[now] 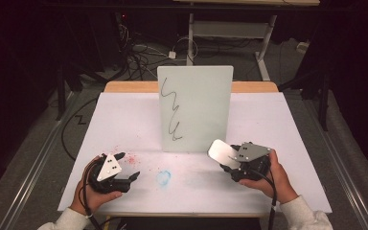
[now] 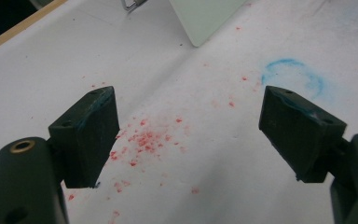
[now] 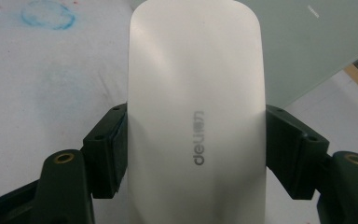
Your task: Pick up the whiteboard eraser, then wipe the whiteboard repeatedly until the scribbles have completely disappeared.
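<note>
A pale whiteboard (image 1: 195, 108) stands upright at the middle of the table, with a black squiggle (image 1: 171, 112) drawn down its left half. My right gripper (image 1: 227, 160) sits just right of the board's lower corner, shut on a white eraser (image 1: 219, 151). In the right gripper view the eraser (image 3: 196, 93) carries grey lettering and is clamped between both jaws of that gripper (image 3: 196, 149), with the board (image 3: 307, 46) behind it. My left gripper (image 1: 127, 166) rests at the front left, open with nothing in it. Its jaws stand wide apart in the left gripper view (image 2: 191, 130).
The white table cover (image 1: 278, 143) bears red specks (image 2: 147, 140) under the left gripper and a blue ring smudge (image 1: 163, 177) at the front centre. The board's lower corner (image 2: 205, 18) is ahead of the left gripper. Cables and desk legs lie on the floor behind.
</note>
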Motion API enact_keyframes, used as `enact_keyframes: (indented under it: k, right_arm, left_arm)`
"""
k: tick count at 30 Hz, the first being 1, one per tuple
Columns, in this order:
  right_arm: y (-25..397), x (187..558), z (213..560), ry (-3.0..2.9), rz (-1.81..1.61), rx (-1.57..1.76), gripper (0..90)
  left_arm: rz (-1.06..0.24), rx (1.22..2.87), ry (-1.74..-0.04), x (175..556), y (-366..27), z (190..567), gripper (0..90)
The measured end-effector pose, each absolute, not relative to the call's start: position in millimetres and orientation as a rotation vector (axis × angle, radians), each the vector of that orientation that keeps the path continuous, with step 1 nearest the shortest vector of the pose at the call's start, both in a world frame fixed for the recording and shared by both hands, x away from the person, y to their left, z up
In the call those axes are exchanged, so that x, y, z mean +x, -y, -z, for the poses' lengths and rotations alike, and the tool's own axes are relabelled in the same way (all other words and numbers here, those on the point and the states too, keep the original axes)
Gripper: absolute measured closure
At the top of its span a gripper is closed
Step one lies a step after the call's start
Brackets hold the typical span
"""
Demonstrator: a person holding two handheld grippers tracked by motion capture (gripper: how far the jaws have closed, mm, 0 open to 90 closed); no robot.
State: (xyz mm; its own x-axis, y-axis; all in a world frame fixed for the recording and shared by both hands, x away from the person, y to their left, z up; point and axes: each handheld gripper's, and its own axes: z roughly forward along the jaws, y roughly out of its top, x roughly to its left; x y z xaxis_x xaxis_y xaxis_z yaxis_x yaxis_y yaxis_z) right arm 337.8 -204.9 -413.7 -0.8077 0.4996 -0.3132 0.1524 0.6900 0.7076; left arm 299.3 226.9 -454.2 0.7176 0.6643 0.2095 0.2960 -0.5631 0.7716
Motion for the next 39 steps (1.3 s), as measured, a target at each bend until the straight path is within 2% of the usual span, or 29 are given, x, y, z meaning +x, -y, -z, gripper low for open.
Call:
enact_keyframes:
  k: [24, 39]
  right_arm:
    - [185.2, 341.1, 414.8, -2.332, -0.954, 0.463, 31.0]
    - [132.0, 351.5, 402.5, -2.178, -0.922, 0.390, 31.1]
  left_arm:
    - [-0.638, 2.177, -0.736, 297.2, -230.2, 455.3, 19.1]
    - [-0.639, 2.171, -0.730, 293.4, -230.5, 454.1, 19.2]
